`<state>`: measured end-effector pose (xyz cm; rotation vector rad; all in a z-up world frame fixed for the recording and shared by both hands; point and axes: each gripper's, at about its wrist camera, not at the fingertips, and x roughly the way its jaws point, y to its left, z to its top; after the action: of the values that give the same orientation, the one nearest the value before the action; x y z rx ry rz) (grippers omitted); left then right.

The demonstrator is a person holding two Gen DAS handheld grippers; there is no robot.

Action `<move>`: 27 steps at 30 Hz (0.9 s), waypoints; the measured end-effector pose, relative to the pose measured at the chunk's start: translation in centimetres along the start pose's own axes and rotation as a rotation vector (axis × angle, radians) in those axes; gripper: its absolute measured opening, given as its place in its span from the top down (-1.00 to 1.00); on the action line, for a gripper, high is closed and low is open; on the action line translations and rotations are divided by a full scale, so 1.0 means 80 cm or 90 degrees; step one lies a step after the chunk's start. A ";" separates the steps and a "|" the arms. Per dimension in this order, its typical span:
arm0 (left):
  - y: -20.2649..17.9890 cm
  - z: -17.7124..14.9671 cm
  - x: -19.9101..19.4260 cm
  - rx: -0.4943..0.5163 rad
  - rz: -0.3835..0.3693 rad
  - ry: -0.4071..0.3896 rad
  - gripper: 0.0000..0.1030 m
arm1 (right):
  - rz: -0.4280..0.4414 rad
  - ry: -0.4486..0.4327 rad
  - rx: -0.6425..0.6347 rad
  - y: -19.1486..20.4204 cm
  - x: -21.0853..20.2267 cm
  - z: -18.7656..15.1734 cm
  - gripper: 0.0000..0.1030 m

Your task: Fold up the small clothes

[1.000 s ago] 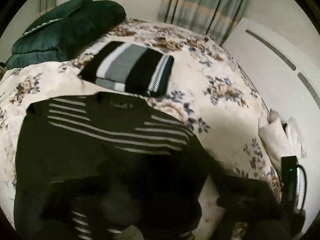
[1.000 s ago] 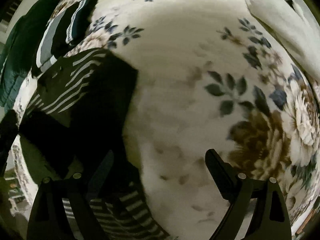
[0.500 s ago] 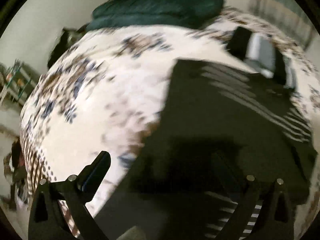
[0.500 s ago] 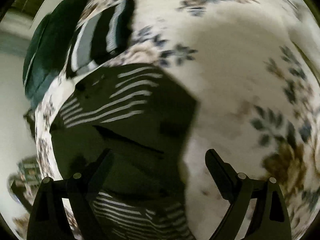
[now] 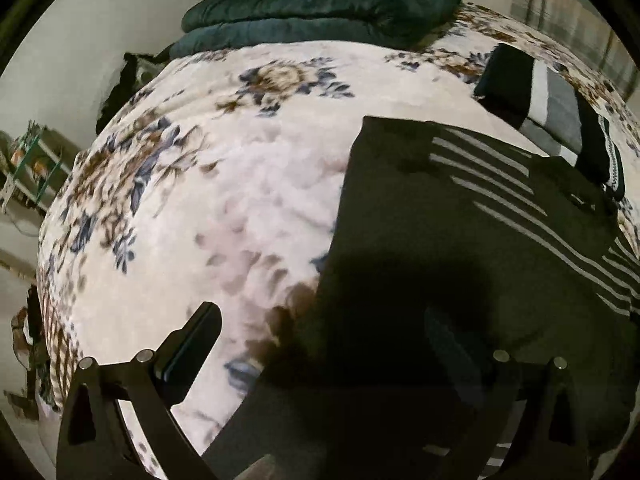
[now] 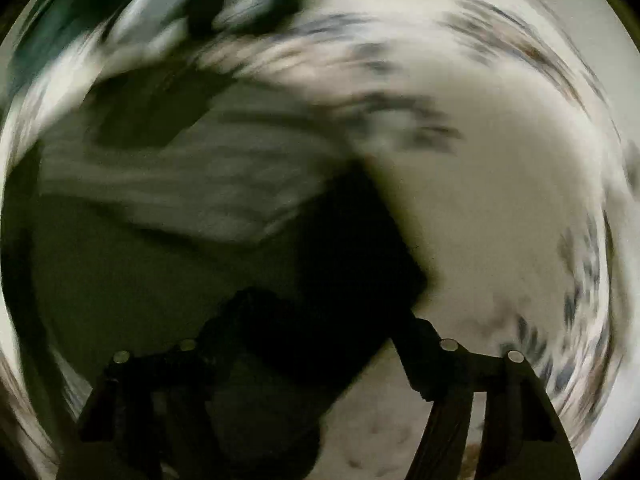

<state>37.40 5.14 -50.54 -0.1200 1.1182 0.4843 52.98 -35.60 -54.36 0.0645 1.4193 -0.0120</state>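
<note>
Both claws spread, L claw (image 5: 316, 344) & R claw (image 6: 320, 332) over dark striped top (image 5: 460, 240); folded striped garment (image 5: 552, 108) beside.

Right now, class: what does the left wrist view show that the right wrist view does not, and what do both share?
Only the left wrist view shows the dark green quilt at the far end, the folded striped garment and the left gripper, open. Only the right wrist view shows the right gripper, heavily blurred. Both show the dark striped shirt on the floral bedspread.
</note>
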 end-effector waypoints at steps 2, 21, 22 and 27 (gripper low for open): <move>-0.001 0.001 0.002 0.007 -0.001 0.001 -1.00 | 0.048 -0.012 0.039 -0.018 -0.019 0.005 -0.26; 0.007 0.004 0.022 0.010 -0.031 0.011 -1.00 | 0.039 0.001 0.034 0.002 -0.042 -0.047 0.92; 0.008 0.005 0.026 0.011 -0.034 0.014 -1.00 | 0.043 0.023 0.048 -0.005 -0.036 -0.046 0.92; 0.018 0.003 0.056 0.011 -0.051 0.043 -1.00 | 0.087 0.156 0.104 -0.032 0.004 -0.043 0.61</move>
<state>38.50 7.92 -54.22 -0.1668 1.1794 0.4010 49.48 -37.99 -55.28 0.3059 1.6544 -0.0070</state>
